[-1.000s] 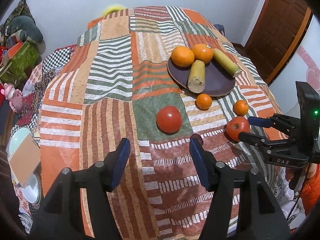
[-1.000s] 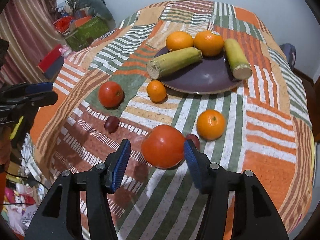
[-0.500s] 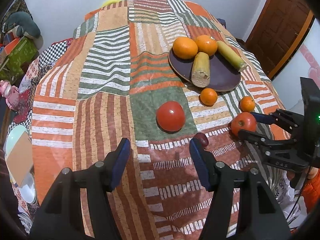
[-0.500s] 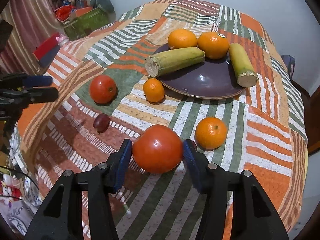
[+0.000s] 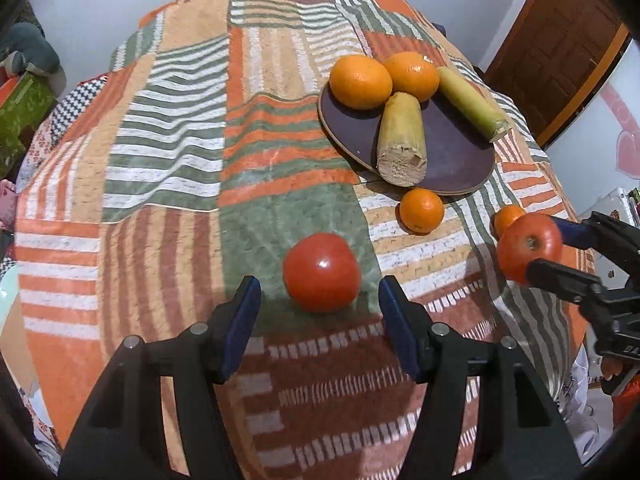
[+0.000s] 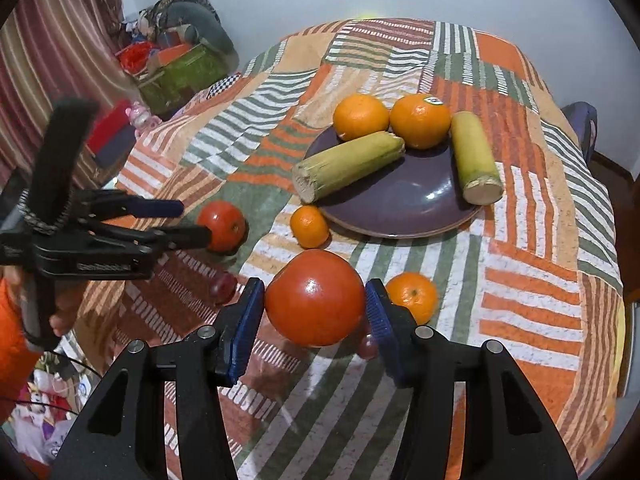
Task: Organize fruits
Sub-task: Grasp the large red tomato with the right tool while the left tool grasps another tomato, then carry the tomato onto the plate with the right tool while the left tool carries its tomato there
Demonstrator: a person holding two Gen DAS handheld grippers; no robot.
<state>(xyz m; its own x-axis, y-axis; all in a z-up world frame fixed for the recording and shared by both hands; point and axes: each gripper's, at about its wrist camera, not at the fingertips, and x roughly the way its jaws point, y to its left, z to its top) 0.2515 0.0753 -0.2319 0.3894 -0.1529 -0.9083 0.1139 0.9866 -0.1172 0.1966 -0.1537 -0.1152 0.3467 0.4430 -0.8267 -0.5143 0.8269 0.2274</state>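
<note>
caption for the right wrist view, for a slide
Right hand-held gripper clamps a tomato above the patchwork cloth, near the purple plate.

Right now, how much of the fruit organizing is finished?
Done: two big oranges lie on the plate. In hand: the right gripper is shut on one tomato. Left: the other tomato before the open left gripper, two small oranges and grapes.
</note>
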